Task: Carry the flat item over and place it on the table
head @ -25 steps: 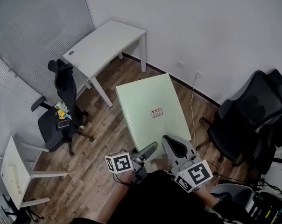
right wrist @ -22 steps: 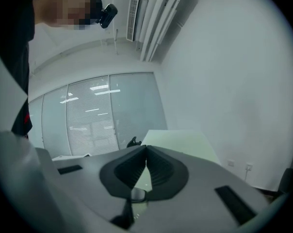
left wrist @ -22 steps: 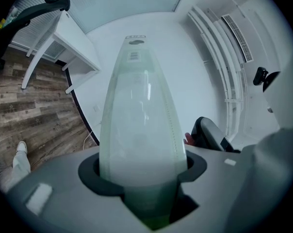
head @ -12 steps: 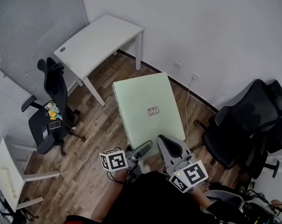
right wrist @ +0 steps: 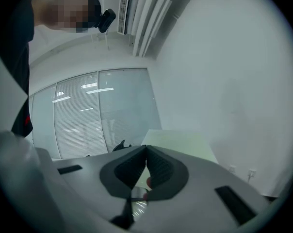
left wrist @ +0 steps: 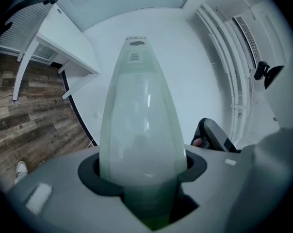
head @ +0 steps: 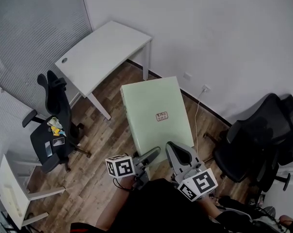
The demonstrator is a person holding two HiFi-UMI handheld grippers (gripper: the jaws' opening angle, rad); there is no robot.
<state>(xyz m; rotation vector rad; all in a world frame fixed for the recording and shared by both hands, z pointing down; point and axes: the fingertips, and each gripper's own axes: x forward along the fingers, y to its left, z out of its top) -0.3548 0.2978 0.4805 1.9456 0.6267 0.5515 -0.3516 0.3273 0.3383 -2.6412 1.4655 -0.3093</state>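
Mid-carry: one green panel is held level above the floor, its near edge clamped in the fingers of both the left gripper and the right gripper. The next move, I'd say, is to walk it to the white desk ahead and set it down flat. That means passing one black chair on the left and two more chairs on the right.

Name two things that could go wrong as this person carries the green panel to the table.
The left gripper and right gripper clamp only the near edge of the pale green panel, so its unsupported far end might sag or slip. Its far corner could strike the white table or the black office chair nearby.
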